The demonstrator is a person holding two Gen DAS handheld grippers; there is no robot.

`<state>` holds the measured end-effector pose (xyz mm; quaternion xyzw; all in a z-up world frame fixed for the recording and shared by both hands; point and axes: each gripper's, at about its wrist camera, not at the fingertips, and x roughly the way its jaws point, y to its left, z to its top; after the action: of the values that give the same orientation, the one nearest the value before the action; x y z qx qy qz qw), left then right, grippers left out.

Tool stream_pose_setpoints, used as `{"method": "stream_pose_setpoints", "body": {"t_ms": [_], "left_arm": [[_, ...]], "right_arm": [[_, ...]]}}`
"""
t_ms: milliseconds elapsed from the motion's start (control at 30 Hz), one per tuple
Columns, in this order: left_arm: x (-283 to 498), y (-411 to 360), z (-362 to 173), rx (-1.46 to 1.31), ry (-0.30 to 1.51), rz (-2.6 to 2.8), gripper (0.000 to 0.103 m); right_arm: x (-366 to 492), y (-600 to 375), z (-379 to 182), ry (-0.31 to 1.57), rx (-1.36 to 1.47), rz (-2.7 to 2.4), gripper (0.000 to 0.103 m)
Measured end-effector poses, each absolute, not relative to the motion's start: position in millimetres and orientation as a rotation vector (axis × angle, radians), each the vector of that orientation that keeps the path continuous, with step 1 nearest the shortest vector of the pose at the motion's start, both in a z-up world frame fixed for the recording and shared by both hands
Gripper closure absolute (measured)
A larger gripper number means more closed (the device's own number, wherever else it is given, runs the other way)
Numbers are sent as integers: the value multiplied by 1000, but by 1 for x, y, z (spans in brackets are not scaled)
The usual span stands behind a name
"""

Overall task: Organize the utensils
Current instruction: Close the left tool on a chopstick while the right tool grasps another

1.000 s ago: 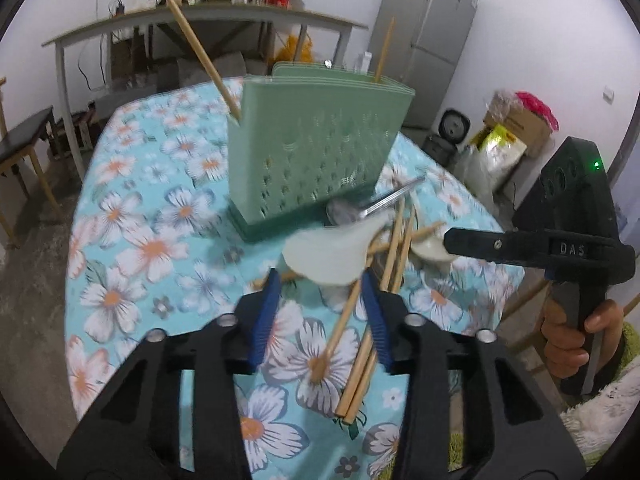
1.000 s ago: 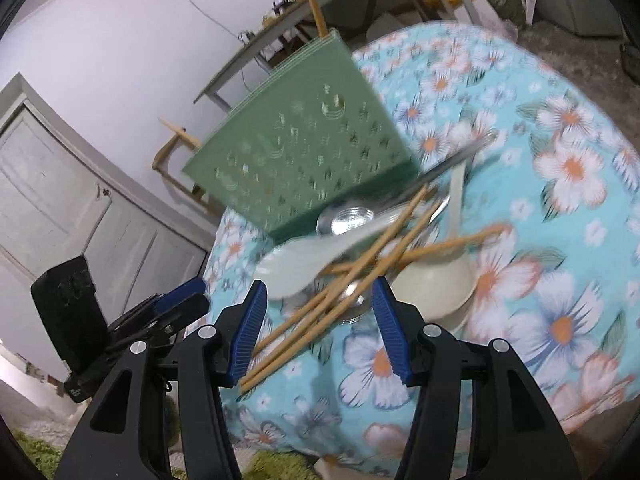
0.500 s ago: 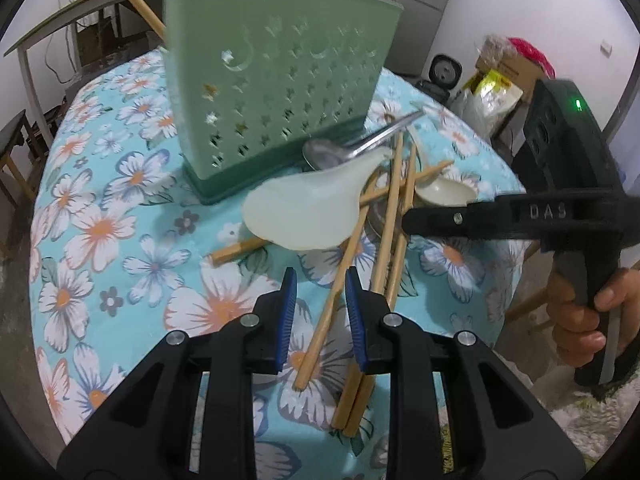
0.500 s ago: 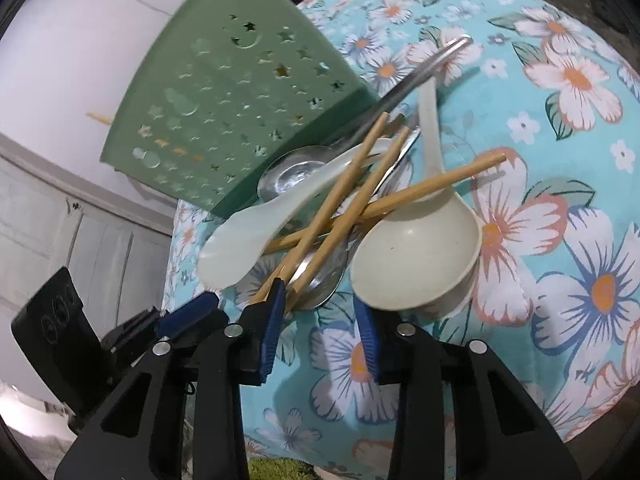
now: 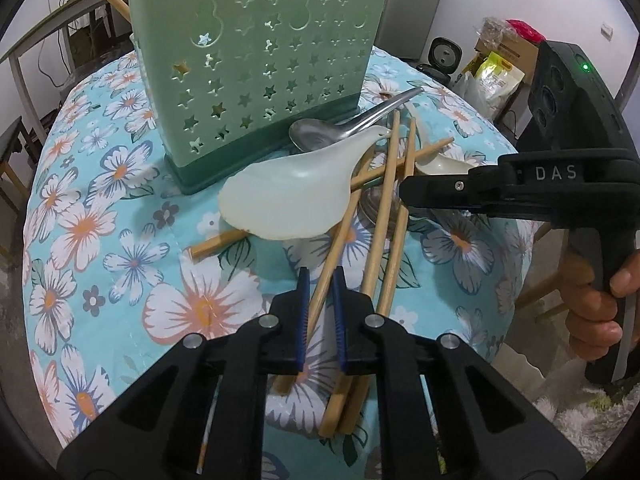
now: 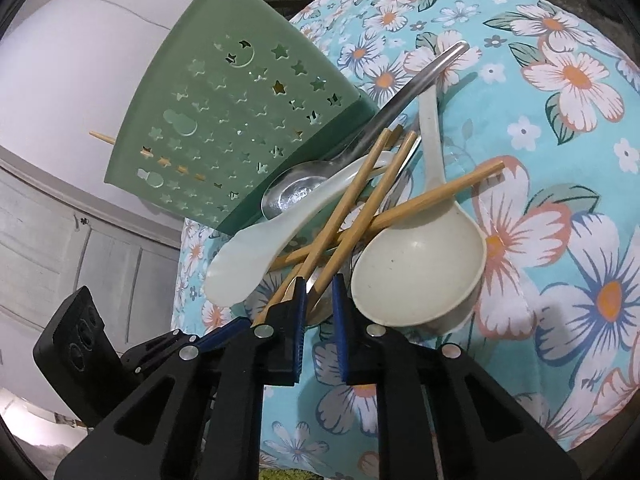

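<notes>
- left gripper (image 5: 320,280) closing on one pale wooden chopstick (image 5: 332,258) between its blue pads
- right gripper (image 6: 319,286) closing around another wooden chopstick (image 6: 362,216)

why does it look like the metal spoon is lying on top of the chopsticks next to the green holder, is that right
Not quite. The metal spoon lies under the pile: the translucent spoon and the chopsticks cross over it, as the right wrist view shows. It is indeed next to the green holder.
</notes>
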<state>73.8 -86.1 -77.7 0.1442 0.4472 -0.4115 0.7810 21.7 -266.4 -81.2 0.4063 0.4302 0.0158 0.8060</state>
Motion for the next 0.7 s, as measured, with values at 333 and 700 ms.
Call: {"method": "stream_pose_setpoints", "body": {"t_ms": [333, 700], "left_arm": [[67, -62, -72, 359, 1052, -869, 94], [80, -57, -69, 332, 1069, -853, 92]], "right_arm": [[5, -279, -71, 931, 854, 21, 100], [14, -278, -83, 974, 919, 32, 98]]}}
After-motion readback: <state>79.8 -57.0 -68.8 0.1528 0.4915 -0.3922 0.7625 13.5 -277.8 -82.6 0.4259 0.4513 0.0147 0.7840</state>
